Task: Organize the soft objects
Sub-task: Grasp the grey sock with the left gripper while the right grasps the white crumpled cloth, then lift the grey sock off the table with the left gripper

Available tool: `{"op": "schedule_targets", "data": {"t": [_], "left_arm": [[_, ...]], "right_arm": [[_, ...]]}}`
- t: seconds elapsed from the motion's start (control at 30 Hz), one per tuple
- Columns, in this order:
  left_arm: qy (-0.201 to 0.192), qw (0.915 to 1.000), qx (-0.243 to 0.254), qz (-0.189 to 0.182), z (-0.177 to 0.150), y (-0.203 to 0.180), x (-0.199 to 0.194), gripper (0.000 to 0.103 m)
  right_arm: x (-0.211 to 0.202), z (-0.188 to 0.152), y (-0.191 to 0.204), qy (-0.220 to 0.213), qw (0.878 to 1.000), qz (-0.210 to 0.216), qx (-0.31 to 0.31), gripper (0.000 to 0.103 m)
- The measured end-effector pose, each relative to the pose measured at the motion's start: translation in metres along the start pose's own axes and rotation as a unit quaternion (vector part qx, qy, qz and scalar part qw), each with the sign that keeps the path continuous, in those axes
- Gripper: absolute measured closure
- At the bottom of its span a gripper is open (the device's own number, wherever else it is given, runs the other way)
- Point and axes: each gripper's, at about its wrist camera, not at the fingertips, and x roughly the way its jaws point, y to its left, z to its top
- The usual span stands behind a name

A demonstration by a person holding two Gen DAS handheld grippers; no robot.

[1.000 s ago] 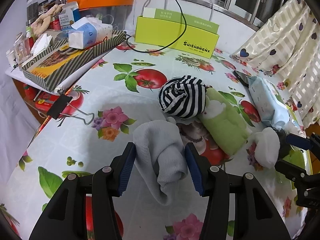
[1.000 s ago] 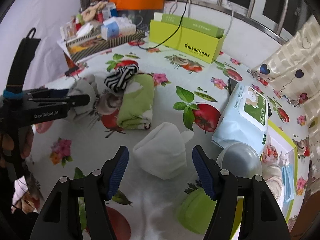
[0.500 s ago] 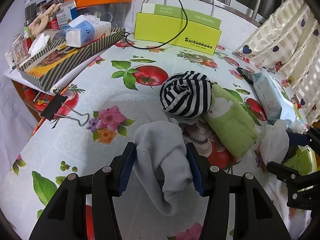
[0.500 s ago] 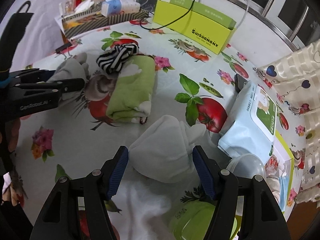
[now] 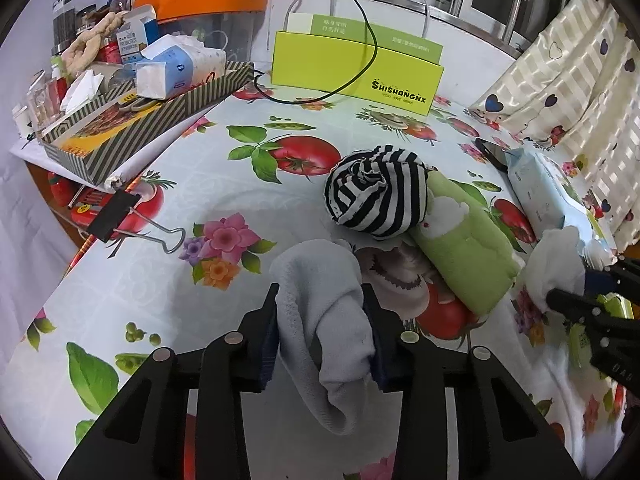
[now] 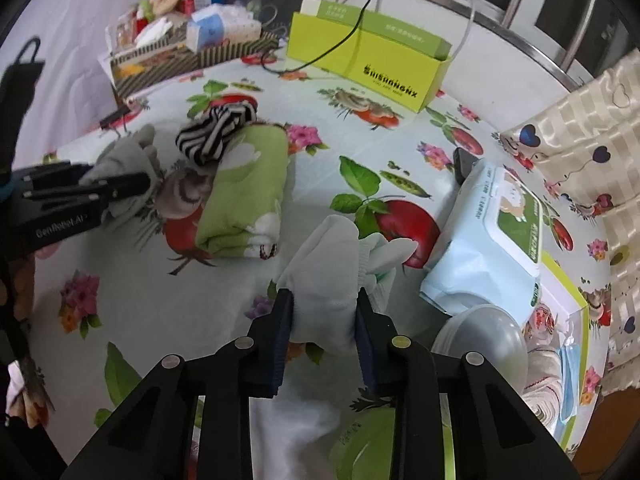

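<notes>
While both grippers grip cloth over the printed tablecloth, the scene reads like this:

Left gripper (image 5: 320, 336): its jaws have just been closing, and the blue pads now press on both sides of a grey sock (image 5: 324, 320). It points down at a slant.

Grey sock: bunched between the pads, its loose end hangs down toward the camera. In the right wrist view the same sock (image 6: 128, 164) sticks out of the black fingers at the left edge.

Right gripper (image 6: 324, 320): its jaws have also just been closing, and they pinch a white sock (image 6: 324, 276). A cuff of this sock spreads out to the right of the pads.

White sock: in the left wrist view it (image 5: 556, 264) is seen at the far right, in front of the other gripper's black fingers.

Between the grippers: a green towel (image 5: 464, 252), folded, lies on the tablecloth (image 5: 200, 168). A striped sock ball (image 5: 376, 192) touches its far end. A pale patterned sock (image 5: 396, 276) lies just beside the towel's near-left side.

Right side: a wipes pack (image 6: 496, 240) lies near the white sock; a grey round lid (image 6: 484, 336) is just beside it.

Far side: a yellow-green box (image 5: 352, 68) stands at the wall, with a black cable (image 5: 368, 52) across it.

Left side: a striped tray (image 5: 152, 120) holds mixed packages, and a binder clip (image 5: 120, 216) sits on the table edge.
</notes>
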Motion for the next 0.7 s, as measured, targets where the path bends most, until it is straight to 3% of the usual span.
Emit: {"op": "schedule_targets", "data": {"t": [0.33, 0.7], "left_arm": [[-0.012, 0.9998, 0.010, -0.007, -0.007, -0.012, -0.030, 0.069], [-0.043, 0.9977, 0.031, -0.042, -0.013, -0.043, -0.081, 0.069]], "right_arm": [[-0.041, -0.010, 0.000, -0.058, 0.997, 0.034, 0.023, 0.075], [-0.095, -0.030, 0.006, -0.127, 0.990, 0.054, 0.037, 0.075]]}}
